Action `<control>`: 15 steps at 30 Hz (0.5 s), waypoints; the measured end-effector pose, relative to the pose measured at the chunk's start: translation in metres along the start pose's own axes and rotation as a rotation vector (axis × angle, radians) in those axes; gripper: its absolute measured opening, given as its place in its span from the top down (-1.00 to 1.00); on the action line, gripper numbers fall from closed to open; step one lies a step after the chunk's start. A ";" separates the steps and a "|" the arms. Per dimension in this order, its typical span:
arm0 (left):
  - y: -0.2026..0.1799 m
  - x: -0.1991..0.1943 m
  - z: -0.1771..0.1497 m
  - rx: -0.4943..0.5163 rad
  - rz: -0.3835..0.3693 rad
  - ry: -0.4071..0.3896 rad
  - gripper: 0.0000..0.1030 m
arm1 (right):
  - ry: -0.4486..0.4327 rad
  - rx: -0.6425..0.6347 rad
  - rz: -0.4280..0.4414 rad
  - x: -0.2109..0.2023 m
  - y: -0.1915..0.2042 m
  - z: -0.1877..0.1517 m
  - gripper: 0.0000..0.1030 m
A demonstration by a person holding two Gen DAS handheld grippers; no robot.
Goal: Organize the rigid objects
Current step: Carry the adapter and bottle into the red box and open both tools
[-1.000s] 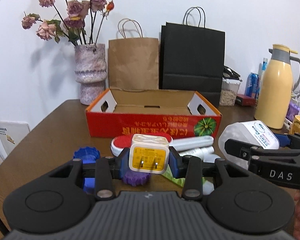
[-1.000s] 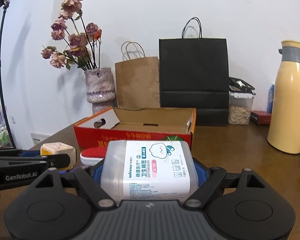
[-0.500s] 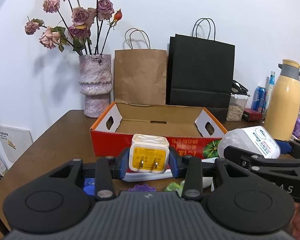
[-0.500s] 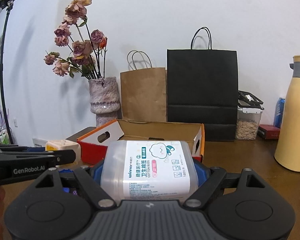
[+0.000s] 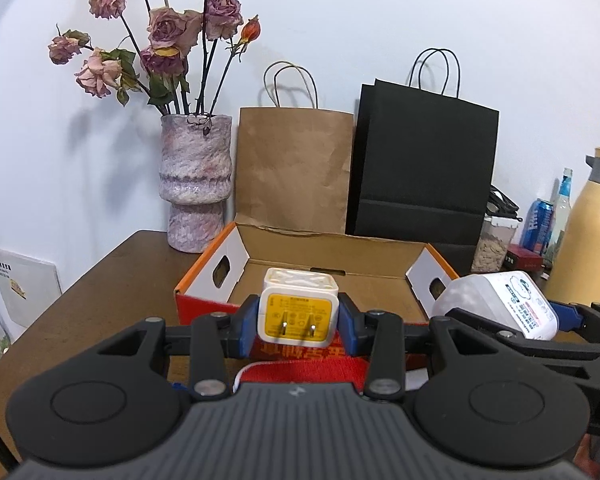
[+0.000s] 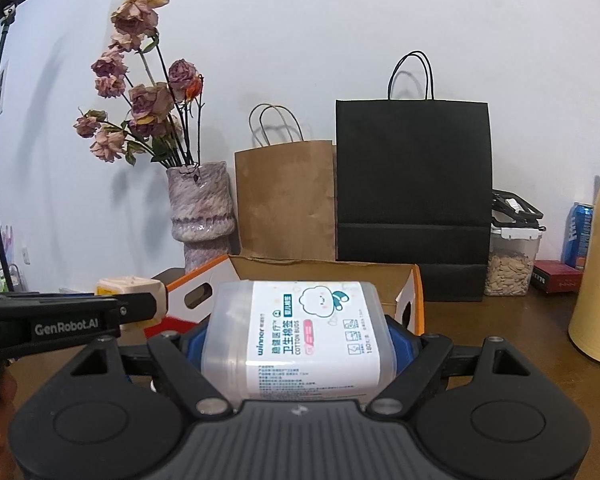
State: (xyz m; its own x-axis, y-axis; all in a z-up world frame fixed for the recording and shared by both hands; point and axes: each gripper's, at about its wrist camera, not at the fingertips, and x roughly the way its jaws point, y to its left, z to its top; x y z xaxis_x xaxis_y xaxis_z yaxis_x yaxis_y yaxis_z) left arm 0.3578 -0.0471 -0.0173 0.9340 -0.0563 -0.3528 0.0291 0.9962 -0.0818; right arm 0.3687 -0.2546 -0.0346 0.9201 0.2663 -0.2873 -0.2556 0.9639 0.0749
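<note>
My left gripper [image 5: 298, 320] is shut on a white and yellow plug adapter [image 5: 298, 312], prongs facing the camera, held in the air just before the near wall of the red cardboard box [image 5: 204, 292]. My right gripper [image 6: 296, 340] is shut on a clear cotton bud box [image 6: 300, 332] with a white label, held just before the box's right end [image 6: 418, 300]. The cotton bud box also shows at the right of the left wrist view [image 5: 500, 304]. The adapter shows at the left of the right wrist view [image 6: 132, 286]. The box floor looks bare.
A vase of dried roses [image 5: 196, 184], a brown paper bag [image 5: 296, 168] and a black paper bag [image 5: 424, 160] stand behind the box. A yellow thermos [image 5: 592, 232], cans and a jar [image 6: 512, 264] stand at the right. A red-topped item [image 5: 300, 372] lies below my left gripper.
Both grippers have risen and moved forward toward the box with their loads. The loose items on the table have dropped out of view below the left gripper.
</note>
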 end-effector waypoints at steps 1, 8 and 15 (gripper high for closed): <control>0.001 0.004 0.002 -0.002 0.002 -0.001 0.20 | 0.000 -0.001 0.001 0.004 0.000 0.001 -0.59; 0.004 0.029 0.011 -0.016 0.005 0.000 0.20 | 0.005 -0.004 0.005 0.031 -0.004 0.008 -0.59; 0.005 0.057 0.018 -0.015 0.013 0.004 0.20 | 0.011 -0.005 0.005 0.058 -0.009 0.015 -0.59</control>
State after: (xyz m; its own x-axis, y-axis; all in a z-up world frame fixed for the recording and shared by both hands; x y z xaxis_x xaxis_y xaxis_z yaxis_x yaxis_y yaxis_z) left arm 0.4172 -0.0443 -0.0211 0.9328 -0.0437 -0.3577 0.0118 0.9958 -0.0910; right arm 0.4283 -0.2478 -0.0376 0.9154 0.2708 -0.2978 -0.2614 0.9626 0.0717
